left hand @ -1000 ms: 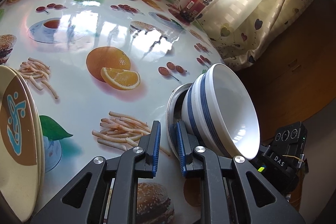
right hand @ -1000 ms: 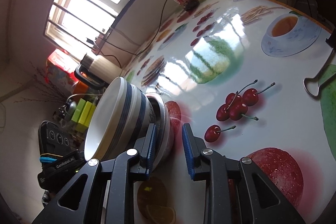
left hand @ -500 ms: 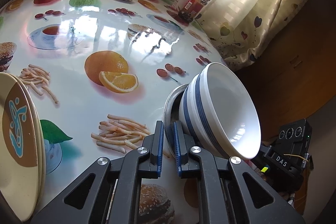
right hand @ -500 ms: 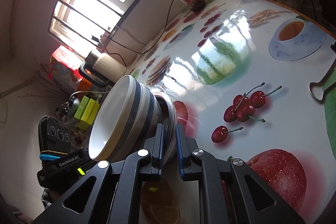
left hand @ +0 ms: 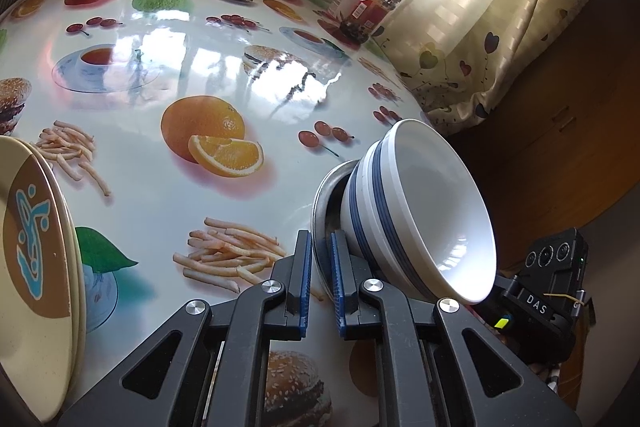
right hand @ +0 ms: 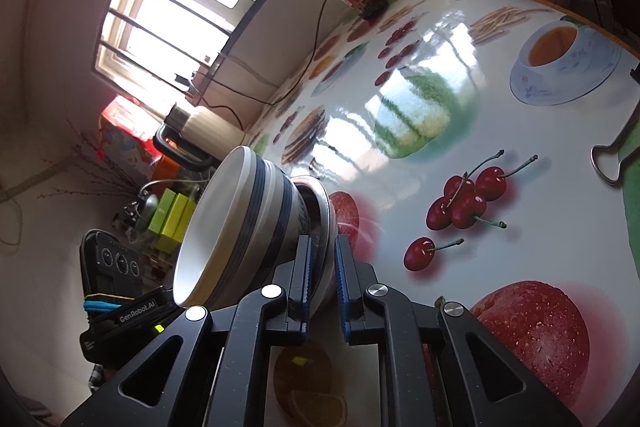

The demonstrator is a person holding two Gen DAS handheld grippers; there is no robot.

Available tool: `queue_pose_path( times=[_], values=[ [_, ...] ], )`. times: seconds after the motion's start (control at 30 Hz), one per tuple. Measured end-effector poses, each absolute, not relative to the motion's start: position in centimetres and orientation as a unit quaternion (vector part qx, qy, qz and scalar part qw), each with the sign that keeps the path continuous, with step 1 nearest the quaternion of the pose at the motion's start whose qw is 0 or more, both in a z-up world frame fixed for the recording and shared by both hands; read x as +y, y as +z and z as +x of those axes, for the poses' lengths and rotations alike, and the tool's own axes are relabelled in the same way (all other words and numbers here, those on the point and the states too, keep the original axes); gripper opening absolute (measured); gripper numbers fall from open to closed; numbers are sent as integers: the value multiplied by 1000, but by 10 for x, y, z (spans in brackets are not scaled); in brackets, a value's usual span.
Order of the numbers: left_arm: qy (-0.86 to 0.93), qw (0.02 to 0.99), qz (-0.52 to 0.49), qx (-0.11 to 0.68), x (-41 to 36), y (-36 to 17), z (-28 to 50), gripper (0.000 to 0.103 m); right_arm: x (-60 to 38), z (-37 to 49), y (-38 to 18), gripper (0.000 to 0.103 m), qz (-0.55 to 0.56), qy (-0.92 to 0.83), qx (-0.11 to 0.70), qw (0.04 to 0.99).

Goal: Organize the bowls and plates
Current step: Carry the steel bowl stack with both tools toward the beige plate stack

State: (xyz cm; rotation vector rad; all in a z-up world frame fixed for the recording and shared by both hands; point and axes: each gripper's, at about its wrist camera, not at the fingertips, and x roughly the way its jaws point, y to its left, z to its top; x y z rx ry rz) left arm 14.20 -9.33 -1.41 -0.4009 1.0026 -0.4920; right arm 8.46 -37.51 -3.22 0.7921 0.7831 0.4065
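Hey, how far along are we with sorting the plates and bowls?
Done: the striped bowls are nested together on a metal dish.
In hand: both grippers, left and right, are shut on that dish's rim from opposite sides.
Left: the dish and its bowls have not yet been set in a final place, and the tan plates sit apart by the table's edge.

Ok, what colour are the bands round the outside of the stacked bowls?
Dark blue on white, on the stacked bowls; the left wrist view shows them best.

bowls (left hand: pixel 416 211) nested in metal dish (left hand: pixel 322 203)
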Motion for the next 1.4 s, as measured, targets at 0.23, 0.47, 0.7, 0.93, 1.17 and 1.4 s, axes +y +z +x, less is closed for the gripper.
queue_pose_path(
  times=[0.23,0.47,0.7,0.93,1.17,1.4],
  values=[
    [-231,829,-189,473,-94,-14,141,10,-375,85,-32,12,371,192,369,830],
    [-228,833,-185,470,-94,-12,141,10,-372,85,-30,12,359,192,370,835],
    [-223,835,-184,468,-92,-10,139,9,-369,86,-28,11,354,193,373,836],
    [-220,839,-186,462,-87,-5,136,9,-366,88,-22,11,349,200,368,838],
    [-214,845,-188,453,-79,6,131,9,-359,91,-12,11,342,209,364,841],
    [-200,853,-195,441,-62,19,128,9,-346,97,1,12,332,225,362,842]
  ],
)
